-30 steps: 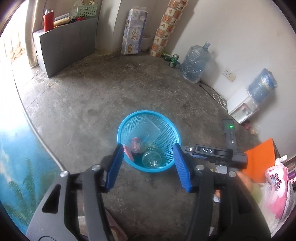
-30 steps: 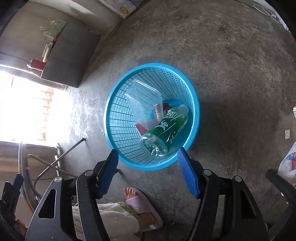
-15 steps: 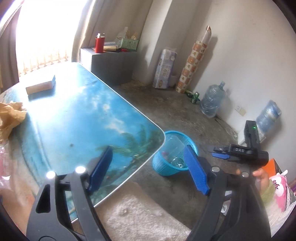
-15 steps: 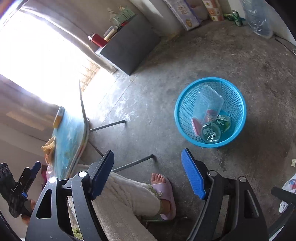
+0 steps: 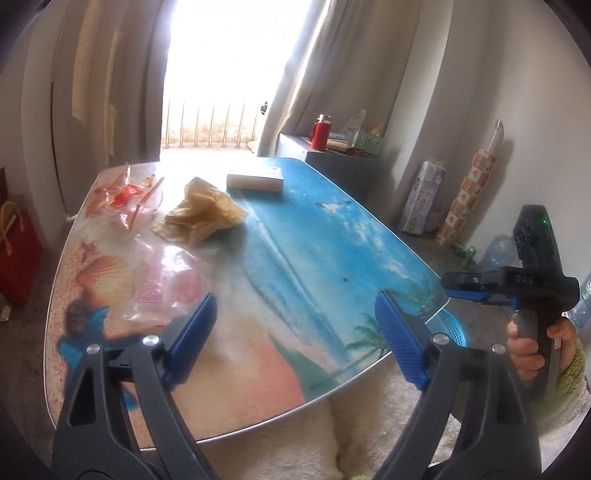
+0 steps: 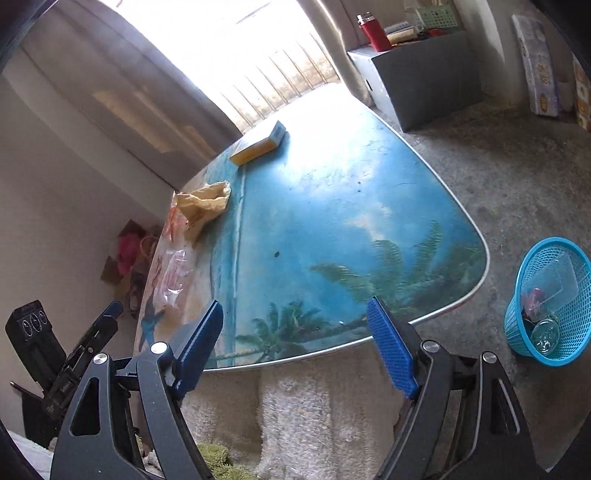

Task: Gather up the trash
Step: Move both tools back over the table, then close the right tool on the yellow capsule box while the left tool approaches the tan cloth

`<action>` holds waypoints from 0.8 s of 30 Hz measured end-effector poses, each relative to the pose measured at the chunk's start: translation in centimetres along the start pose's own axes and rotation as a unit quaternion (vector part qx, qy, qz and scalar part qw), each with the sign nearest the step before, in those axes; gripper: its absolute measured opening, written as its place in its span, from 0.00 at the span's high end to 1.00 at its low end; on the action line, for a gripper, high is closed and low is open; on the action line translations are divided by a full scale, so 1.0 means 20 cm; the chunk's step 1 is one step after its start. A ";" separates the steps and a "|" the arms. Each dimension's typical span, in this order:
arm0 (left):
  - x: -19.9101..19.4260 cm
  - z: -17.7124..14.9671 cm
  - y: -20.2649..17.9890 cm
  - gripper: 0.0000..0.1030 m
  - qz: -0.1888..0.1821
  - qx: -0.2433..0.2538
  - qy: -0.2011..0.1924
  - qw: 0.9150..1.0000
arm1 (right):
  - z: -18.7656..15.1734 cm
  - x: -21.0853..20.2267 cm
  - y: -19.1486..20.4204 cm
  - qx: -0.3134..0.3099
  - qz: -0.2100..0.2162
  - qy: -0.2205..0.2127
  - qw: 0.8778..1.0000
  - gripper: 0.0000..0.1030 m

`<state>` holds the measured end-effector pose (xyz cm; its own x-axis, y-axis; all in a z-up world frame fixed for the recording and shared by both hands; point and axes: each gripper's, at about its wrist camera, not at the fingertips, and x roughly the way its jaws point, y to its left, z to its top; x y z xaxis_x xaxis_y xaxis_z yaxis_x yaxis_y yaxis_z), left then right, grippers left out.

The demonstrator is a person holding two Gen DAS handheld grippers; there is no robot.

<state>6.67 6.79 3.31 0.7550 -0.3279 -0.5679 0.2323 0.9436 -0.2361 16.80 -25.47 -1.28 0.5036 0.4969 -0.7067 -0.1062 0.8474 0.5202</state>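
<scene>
On the beach-print table (image 5: 332, 236) lie a crumpled tan paper (image 5: 201, 216), a clear plastic bag (image 5: 162, 280), a clear wrapper with red print (image 5: 123, 195) and a small flat box (image 5: 255, 181). My left gripper (image 5: 295, 339) is open and empty over the table's near edge. My right gripper (image 6: 295, 343) is open and empty above the near edge; it also shows in the left wrist view (image 5: 469, 288). The blue mesh basket (image 6: 550, 295) stands on the floor right of the table, holding a clear container, a bottle and other trash.
A grey cabinet (image 6: 417, 77) with a red flask (image 6: 371, 26) stands by the window. Packs of paper rolls (image 5: 421, 203) and water jugs (image 5: 498, 251) line the right wall. A red bag (image 5: 14, 254) sits left of the table. My fleece-covered lap (image 6: 295, 417) is below.
Both grippers have swung up from over the basket on the floor to the tabletop. The table and its litter have come into view. Both stay open and empty.
</scene>
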 end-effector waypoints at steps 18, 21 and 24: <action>0.05 0.08 0.54 0.19 0.011 -0.103 -0.024 0.994 | 0.83 0.73 0.79 -0.302 -0.097 0.029 0.948 0.16; 0.06 0.09 0.57 0.19 0.010 -0.103 -0.022 0.994 | 0.97 0.98 0.89 -0.420 -0.135 0.043 0.896 0.14; 0.06 0.12 0.60 0.19 0.021 -0.095 -0.026 0.995 | 1.09 1.23 0.92 -0.484 -0.146 0.086 0.858 0.14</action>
<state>11.86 17.82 1.56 0.7932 -0.2802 -0.5406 0.0832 0.9294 -0.3597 46.01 -1.81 1.38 0.5053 0.1868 -0.8425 -0.7019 0.6569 -0.2753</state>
